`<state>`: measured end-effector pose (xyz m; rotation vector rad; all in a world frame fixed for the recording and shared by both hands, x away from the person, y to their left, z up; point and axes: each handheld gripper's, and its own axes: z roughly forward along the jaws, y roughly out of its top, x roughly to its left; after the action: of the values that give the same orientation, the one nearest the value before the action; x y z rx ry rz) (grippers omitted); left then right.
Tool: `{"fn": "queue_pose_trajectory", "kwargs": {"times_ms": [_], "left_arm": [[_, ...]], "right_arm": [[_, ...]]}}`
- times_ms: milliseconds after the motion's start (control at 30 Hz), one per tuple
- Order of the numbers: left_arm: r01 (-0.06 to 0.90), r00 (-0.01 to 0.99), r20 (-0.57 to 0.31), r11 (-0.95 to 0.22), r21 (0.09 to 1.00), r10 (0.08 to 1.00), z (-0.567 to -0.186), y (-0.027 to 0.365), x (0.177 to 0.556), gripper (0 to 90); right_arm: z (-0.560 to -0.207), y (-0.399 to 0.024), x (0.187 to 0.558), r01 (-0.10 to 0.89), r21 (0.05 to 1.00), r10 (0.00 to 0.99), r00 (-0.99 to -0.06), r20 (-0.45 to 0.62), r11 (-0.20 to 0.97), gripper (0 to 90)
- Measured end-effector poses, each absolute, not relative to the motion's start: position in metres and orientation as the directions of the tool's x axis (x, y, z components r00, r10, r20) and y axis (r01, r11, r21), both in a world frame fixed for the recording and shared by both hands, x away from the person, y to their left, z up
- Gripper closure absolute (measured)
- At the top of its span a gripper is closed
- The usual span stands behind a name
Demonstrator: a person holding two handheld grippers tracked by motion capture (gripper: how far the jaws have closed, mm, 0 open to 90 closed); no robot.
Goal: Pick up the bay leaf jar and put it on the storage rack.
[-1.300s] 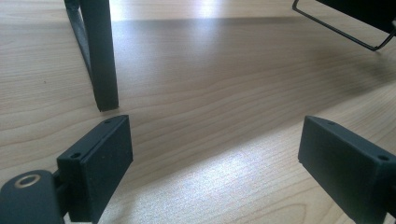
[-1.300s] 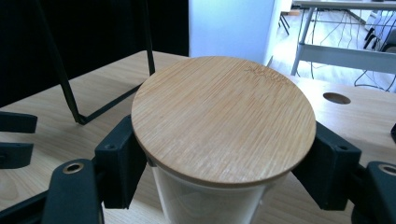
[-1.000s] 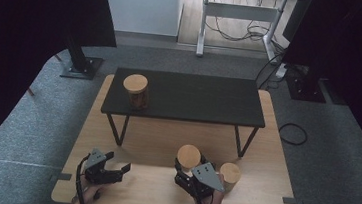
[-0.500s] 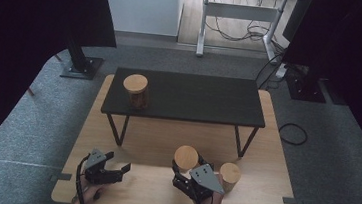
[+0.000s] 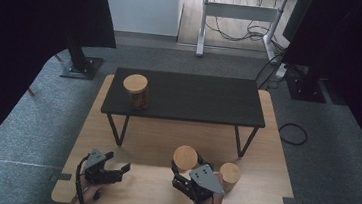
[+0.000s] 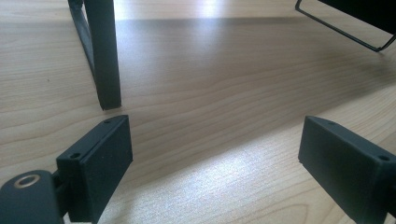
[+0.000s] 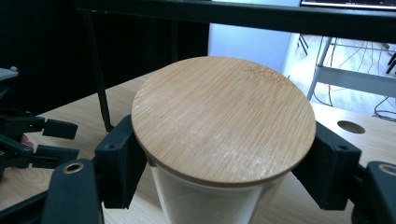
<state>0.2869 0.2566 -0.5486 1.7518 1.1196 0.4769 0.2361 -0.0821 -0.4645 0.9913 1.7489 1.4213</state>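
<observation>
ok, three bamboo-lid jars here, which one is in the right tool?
The jar at the table's near edge, just left of the loose jar; the right tool clamps it below the lid. The third jar stands on the black shelf.

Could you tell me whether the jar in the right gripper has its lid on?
Yes: the bamboo lid sits flat atop the jar between the right gripper jaws.

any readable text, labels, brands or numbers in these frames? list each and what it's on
Nothing legible.
Faint engraved mark near the far edge of the bamboo lid of the jar in the right gripper: too faint and blurred to read.
Other two jars, one on the black shelf and one on the table by the right gripper: no label visible.
Left gripper: plain black pads, no marking.
</observation>
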Motion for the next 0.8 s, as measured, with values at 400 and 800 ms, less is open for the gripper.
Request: {"fn": "queue_pose_trajectory", "kwargs": {"times_ms": [400, 800], "left_arm": [[0.482, 0.493, -0.168, -0.108, 0.869, 0.854, -0.549, 0.258, 0.287, 9.4], [0.488, 0.489, -0.187, -0.089, 0.868, 0.852, -0.549, 0.26, 0.288, 9.6]], "right_arm": [[-0.449, -0.092, 0.231, 0.126, 0.987, 0.88, -0.473, -0.024, 0.095, 25.3], [-0.433, -0.094, 0.227, 0.09, 0.993, 0.878, -0.478, -0.025, 0.077, 25.4]]}}
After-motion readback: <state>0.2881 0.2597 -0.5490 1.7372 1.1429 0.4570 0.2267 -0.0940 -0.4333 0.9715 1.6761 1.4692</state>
